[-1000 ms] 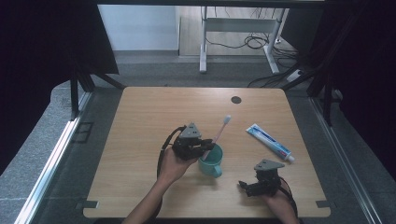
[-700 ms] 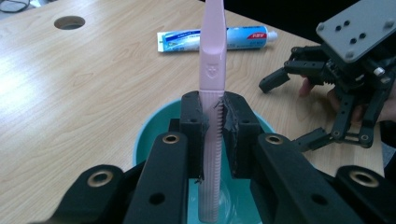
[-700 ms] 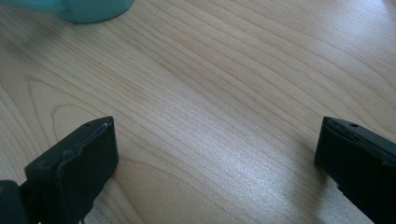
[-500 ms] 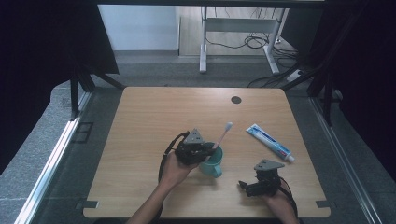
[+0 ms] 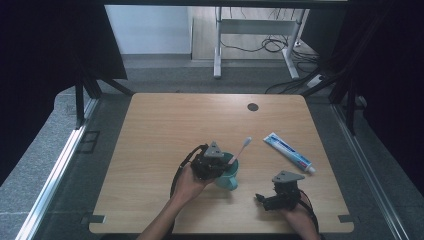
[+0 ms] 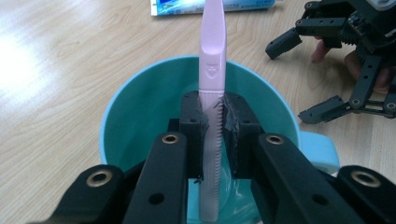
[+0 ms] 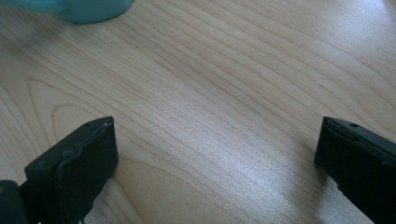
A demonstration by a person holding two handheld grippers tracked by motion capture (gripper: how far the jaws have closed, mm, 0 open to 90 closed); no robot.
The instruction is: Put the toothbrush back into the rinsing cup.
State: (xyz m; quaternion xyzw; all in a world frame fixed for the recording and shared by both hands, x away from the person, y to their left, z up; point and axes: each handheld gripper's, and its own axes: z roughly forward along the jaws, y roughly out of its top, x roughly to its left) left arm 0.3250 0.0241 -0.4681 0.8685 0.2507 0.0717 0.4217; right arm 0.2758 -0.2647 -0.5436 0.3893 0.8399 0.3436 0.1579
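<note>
Over teal cup [image 6: 140,107], pink toothbrush [image 6: 212,70] clamped by left gripper [image 6: 214,123], seemingly inside rim; right gripper [image 7: 215,158] spread wide, nothing held.

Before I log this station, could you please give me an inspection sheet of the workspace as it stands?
Surface: wooden table, dark round spot near far edge.
Job's things: pink toothbrush slanting into teal cup.
Clutter: toothpaste tube lying flat right of cup.
Grippers: left hand-held gripper shut on toothbrush handle over cup; right hand-held gripper open, low over bare wood.
Cables: black cable trailing from left hand-held gripper.
Surroundings: grey floor, white desk frame, floor wires.
</note>
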